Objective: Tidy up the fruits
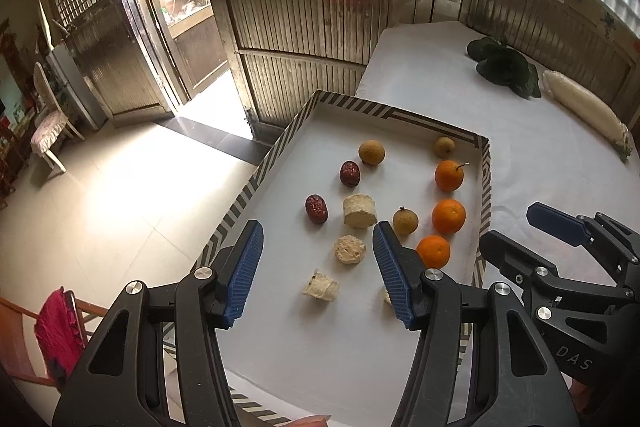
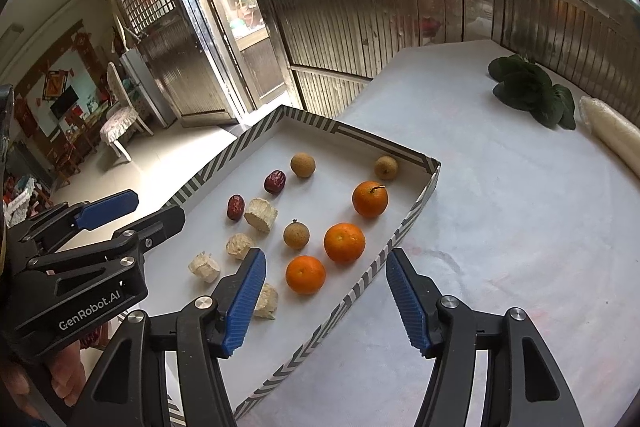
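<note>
Left wrist view, left tongs (image 1: 318, 269) half open, empty, right tongs (image 2: 326, 301) likewise, over striped tray (image 1: 248, 193).

Lived-in home, wooden doors (image 1: 304, 27), cushioned chair (image 1: 50, 123), fridge (image 2: 140, 83), tiled floor (image 1: 120, 195)

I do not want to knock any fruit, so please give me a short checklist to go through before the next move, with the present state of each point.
1. Left gripper empty, jaws apart: ok.
2. Right gripper empty, jaws apart: ok.
3. Three oranges in a row along the right wall inside the striped tray: ok.
4. Two red dates side by side, apart from other fruit: ok.
5. Three longans grouped: not ok, scattered over the tray.
6. Nearest pale cut piece free to reach: cannot tell, a right gripper finger partly hides it.
</note>
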Action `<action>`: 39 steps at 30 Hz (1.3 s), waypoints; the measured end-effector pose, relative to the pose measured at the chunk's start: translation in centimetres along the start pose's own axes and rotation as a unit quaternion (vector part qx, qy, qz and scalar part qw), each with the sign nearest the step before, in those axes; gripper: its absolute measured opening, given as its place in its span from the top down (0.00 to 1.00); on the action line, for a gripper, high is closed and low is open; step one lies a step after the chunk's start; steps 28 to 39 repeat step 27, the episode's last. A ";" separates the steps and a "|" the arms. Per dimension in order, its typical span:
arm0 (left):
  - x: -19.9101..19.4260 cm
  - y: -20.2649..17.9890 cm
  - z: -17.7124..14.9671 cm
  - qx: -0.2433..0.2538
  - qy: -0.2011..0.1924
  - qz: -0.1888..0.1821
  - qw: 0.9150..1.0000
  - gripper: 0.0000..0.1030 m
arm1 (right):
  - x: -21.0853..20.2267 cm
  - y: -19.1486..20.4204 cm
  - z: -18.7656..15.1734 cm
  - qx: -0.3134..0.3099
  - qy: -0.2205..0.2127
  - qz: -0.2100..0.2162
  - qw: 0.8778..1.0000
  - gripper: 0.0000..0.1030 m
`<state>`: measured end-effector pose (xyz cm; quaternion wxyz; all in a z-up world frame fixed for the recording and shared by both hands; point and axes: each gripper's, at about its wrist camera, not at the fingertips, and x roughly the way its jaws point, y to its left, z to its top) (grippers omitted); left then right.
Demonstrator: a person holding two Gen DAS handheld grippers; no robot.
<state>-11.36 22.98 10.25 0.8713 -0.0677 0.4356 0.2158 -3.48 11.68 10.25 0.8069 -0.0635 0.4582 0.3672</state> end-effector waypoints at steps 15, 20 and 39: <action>0.4 0.2 -0.1 -0.003 0.004 -0.001 1.000 0.44 | 0.7 0.2 -0.1 0.000 0.008 0.004 1.000 0.41; 0.4 0.2 -0.1 -0.004 0.003 0.000 1.000 0.44 | 0.9 0.1 -0.2 0.003 0.009 0.004 1.000 0.41; 0.6 -0.8 0.1 0.002 0.002 -0.009 1.000 0.44 | 0.4 -1.2 -0.6 0.019 0.004 -0.003 1.000 0.41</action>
